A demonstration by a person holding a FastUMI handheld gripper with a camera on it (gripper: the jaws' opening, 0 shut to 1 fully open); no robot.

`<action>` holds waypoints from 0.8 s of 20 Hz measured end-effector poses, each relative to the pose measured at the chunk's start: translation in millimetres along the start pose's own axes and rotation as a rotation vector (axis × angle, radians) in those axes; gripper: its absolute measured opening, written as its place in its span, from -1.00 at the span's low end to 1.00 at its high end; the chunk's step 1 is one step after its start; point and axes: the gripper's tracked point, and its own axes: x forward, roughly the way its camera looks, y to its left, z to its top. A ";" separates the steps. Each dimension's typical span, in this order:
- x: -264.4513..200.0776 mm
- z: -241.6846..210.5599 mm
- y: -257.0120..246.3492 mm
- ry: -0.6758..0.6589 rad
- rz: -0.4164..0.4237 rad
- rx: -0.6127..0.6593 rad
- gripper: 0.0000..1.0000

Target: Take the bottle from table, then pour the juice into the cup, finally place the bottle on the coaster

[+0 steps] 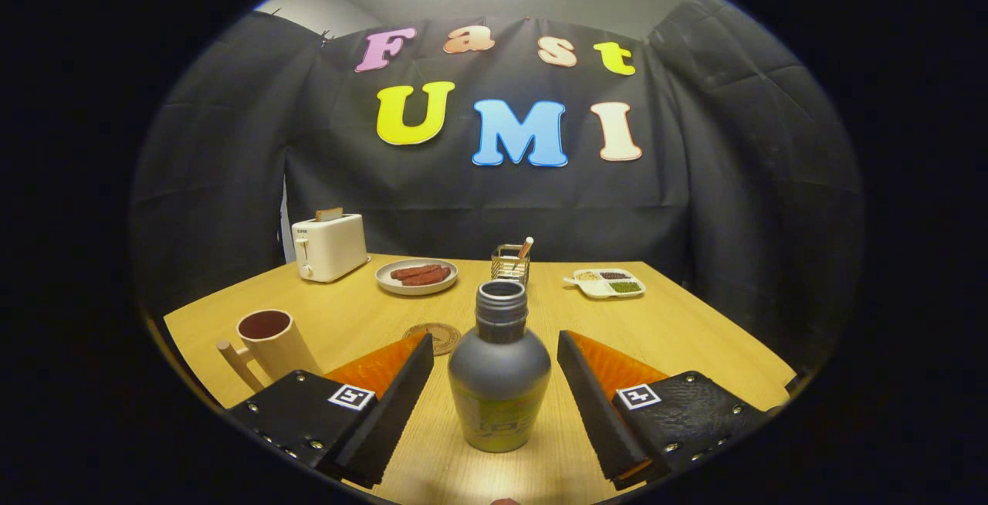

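A grey bottle (499,370) with an open neck and no cap stands upright on the wooden table (679,327), right between my two fingers. My gripper (495,350) is open, and a gap shows on each side of the bottle, so neither finger touches it. A beige cup (270,343) with a handle and dark liquid inside stands beyond and beside my left finger. A round brown coaster (438,337) lies flat on the table just past the left fingertip, behind and left of the bottle.
At the back of the table stand a white toaster (329,246), a plate of sausages (417,276), a wire holder with a stick (511,262) and a white divided tray of food (607,283). The table's right edge (741,327) runs close by.
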 end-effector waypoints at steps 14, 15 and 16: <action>11.4 -51.7 -0.6 0.136 -0.002 0.061 0.97; 11.1 -53.4 -1.1 0.142 -0.004 0.065 0.97; 11.8 -56.3 -1.6 0.148 -0.007 0.064 0.97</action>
